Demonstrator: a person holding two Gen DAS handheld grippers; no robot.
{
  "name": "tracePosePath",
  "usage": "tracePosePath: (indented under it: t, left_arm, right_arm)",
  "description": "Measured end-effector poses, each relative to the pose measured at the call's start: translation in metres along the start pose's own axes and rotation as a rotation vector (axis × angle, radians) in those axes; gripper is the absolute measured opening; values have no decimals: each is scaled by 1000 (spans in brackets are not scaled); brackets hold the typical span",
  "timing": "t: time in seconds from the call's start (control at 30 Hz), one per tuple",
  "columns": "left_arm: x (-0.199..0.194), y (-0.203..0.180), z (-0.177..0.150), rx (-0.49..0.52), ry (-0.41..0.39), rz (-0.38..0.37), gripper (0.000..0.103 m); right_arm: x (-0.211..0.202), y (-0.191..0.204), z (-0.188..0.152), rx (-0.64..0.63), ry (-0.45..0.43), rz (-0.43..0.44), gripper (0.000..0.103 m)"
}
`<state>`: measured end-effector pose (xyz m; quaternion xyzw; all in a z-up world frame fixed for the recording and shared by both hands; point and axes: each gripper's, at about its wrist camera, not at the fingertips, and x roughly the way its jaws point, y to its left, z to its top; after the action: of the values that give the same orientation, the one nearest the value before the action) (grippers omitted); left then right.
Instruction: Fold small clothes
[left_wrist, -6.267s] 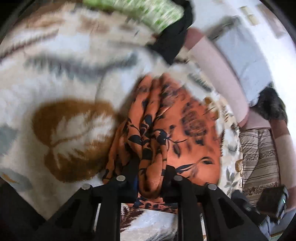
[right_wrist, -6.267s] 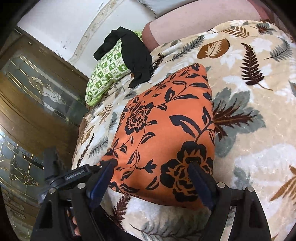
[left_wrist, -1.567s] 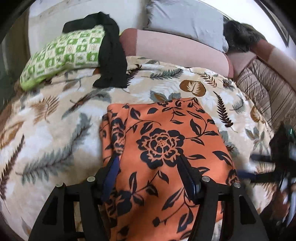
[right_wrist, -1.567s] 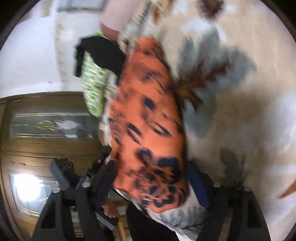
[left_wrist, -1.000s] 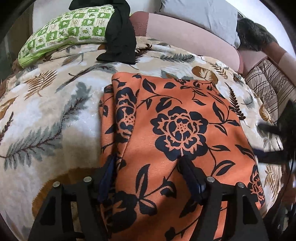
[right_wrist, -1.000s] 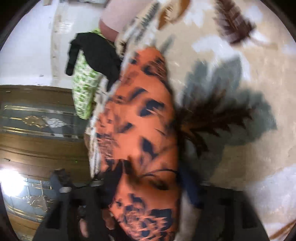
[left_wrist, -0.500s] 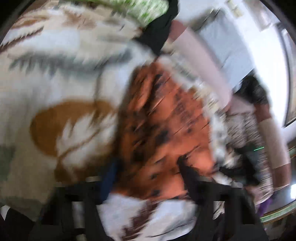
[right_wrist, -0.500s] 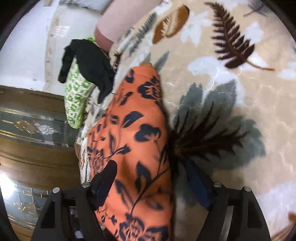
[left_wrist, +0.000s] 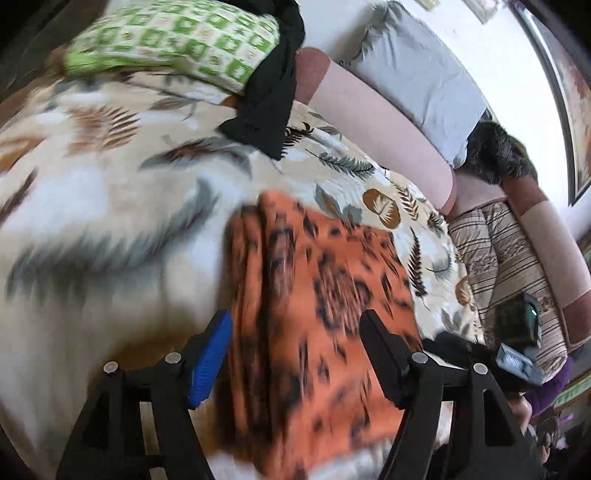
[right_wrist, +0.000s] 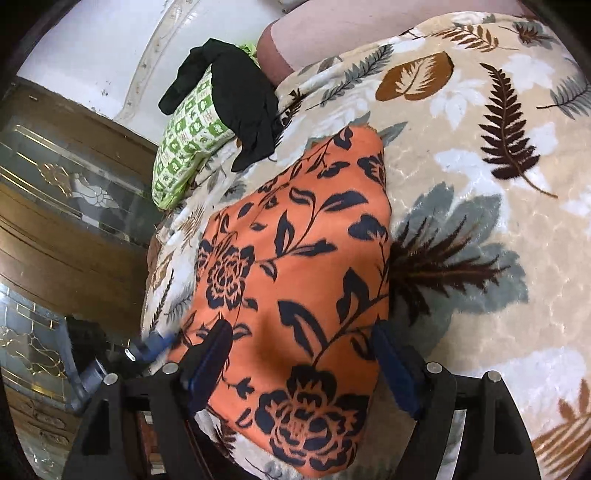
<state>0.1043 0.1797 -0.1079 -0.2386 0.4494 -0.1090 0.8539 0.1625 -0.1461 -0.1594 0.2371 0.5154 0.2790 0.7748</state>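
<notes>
An orange cloth with dark flowers (left_wrist: 321, 280) lies folded on the leaf-print blanket (left_wrist: 92, 206), its left edge bunched in folds. My left gripper (left_wrist: 295, 321) hovers over the cloth's near end. Its jaws are opening, and the cloth lies under the gap with neither pad pressing on it. In the right wrist view the orange cloth (right_wrist: 295, 240) lies flat. My right gripper (right_wrist: 303, 328) stands open over its near right part, gripping nothing. The right gripper's body (left_wrist: 517, 332) shows at the right of the left wrist view.
A green checked pillow (left_wrist: 173, 37) with a black garment (left_wrist: 269, 85) draped over it lies at the bed's far end, by a pink bolster (left_wrist: 373, 122) and a grey pillow (left_wrist: 417, 74). A striped cover (left_wrist: 498, 258) lies right. A wooden glazed cabinet (right_wrist: 55, 206) stands left of the bed.
The left wrist view has swung and pulled back from the cloth, and it is still blurred. The right wrist view has rolled and risen a little, with the cloth still lying flat.
</notes>
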Motion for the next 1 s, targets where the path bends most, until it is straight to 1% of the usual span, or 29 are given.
tracePosePath:
  t: [0.03,0.07,0.1,0.13,0.17,0.2,0.23,0.27,0.3,0.33,0.37,0.43,0.47,0.5,0.57,0.6,0.63,0.67,0.7,0.73,0.83,0.9,0.93,0.97,1.0]
  left_arm:
    - [21,5,14,-15,47,-9,72]
    - [34,11,19,-41,77,-12,71]
    - [52,21,24,-70,109,-18,49]
    - [72,33,25,-95,163,-34,24]
    - [78,50,23,-154,185,-85,21]
    - [79,71,20,-259,167,-187,20]
    - [79,89,16,-354,157,-272,20]
    - [80,103,10,-418,152,-336,20]
    - [80,113,3,-458,145,-405,20]
    - [77,112,2,-440,139,-405,21]
    - [72,105,3,-385,136,-367,24]
    - [61,81,10,-264,132,-251,30]
    - [56,69,13,-216,133,-196,39]
    - [49,54,17,-154,124,-127,58]
    - [33,30,18,-51,59,-20,77]
    - [23,20,15,4,26,65,77]
    - [17,17,13,35,15,121,77]
    - [13,10,10,62,7,166,77]
    - [9,3,6,86,7,228,77]
    - [5,1,1,95,6,259,77]
    - [0,-9,-18,120,5,306,77]
    - [-3,-13,-29,134,4,330,77]
    - [-3,-14,-33,133,6,342,77]
    - [0,-15,-37,129,15,360,77]
    - [12,-22,-38,123,30,369,77]
  right_arm:
    - [0,-1,4,9,-1,1,80]
    - [6,1,8,21,-7,3,80]
    - [7,-2,12,36,-10,13,80]
    - [8,-6,16,58,-12,30,80]
    - [10,-11,20,86,-12,49,80]
    - [16,-20,24,122,3,72,80]
    - [23,-30,27,161,31,79,80]
    - [28,-38,27,196,56,81,80]
    - [34,-49,25,238,85,96,80]
    - [38,-59,23,275,105,122,80]
    - [39,-64,21,289,101,143,80]
    - [36,-66,21,290,88,160,80]
    - [33,-64,22,279,79,155,80]
    - [31,-62,22,266,73,147,80]
    - [27,-56,23,245,68,132,80]
    - [22,-51,23,224,55,118,80]
    - [17,-46,22,207,43,104,80]
    - [10,-39,21,178,24,87,80]
    - [3,-32,20,149,6,74,80]
    - [-5,-23,17,115,-15,56,80]
    - [-24,11,2,-4,-42,32,80]
    - [-28,32,-10,-83,-45,16,81]
    - [-25,43,-18,-133,-32,6,82]
    - [-18,48,-25,-165,-11,-2,85]
    - [-6,49,-34,-188,25,-14,89]
